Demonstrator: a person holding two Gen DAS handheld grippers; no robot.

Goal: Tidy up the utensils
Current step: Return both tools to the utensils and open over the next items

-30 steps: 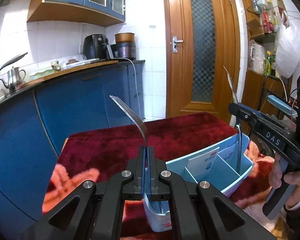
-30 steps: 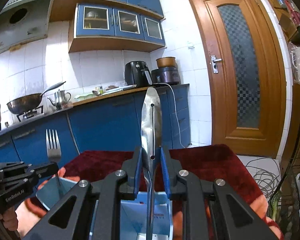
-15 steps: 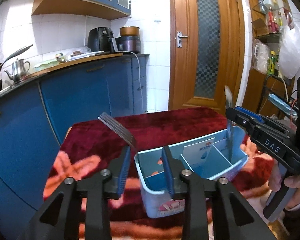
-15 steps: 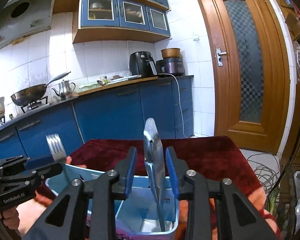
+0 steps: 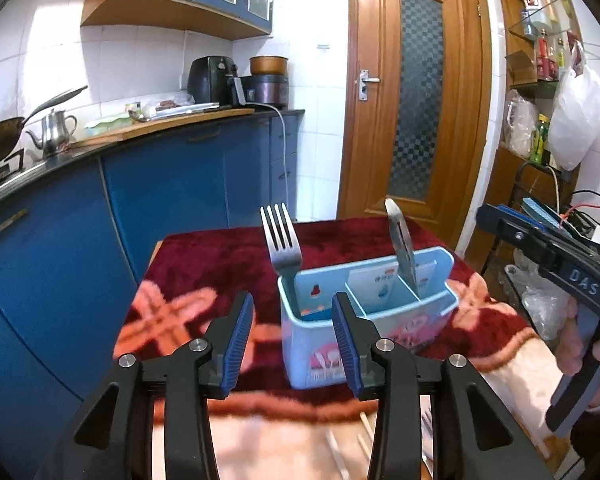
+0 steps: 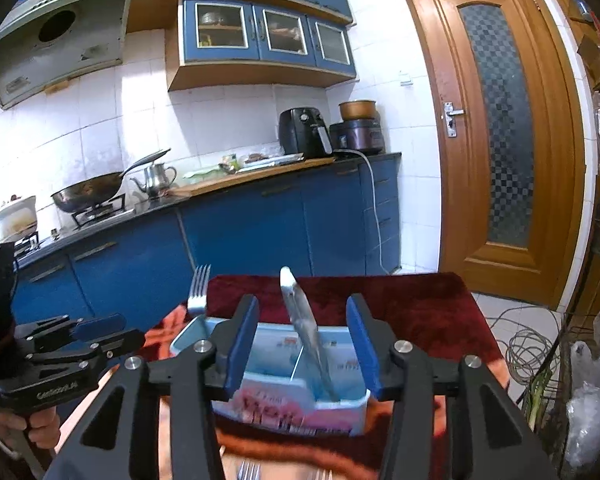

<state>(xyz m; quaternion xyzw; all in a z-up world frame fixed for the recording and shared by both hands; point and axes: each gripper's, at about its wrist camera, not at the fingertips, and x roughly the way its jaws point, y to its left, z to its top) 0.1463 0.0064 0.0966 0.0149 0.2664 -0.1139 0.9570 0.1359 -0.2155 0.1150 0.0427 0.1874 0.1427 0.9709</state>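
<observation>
A light blue utensil caddy with dividers stands on the red patterned table cloth. A steel fork stands tines up in its left compartment. A knife leans in a right compartment. My left gripper is open and empty, just in front of the caddy. In the right wrist view the caddy, fork and knife show too. My right gripper is open and empty, its fingers either side of the knife without touching it.
Chopsticks and more fork tines lie on the cloth at the near edge. Blue kitchen cabinets stand behind the table. A wooden door is behind, and a shelf rack with cables to the right.
Both grippers opened and let go: the fork now stands in the left compartment, the knife in the right. Both grippers drew back from the caddy.
</observation>
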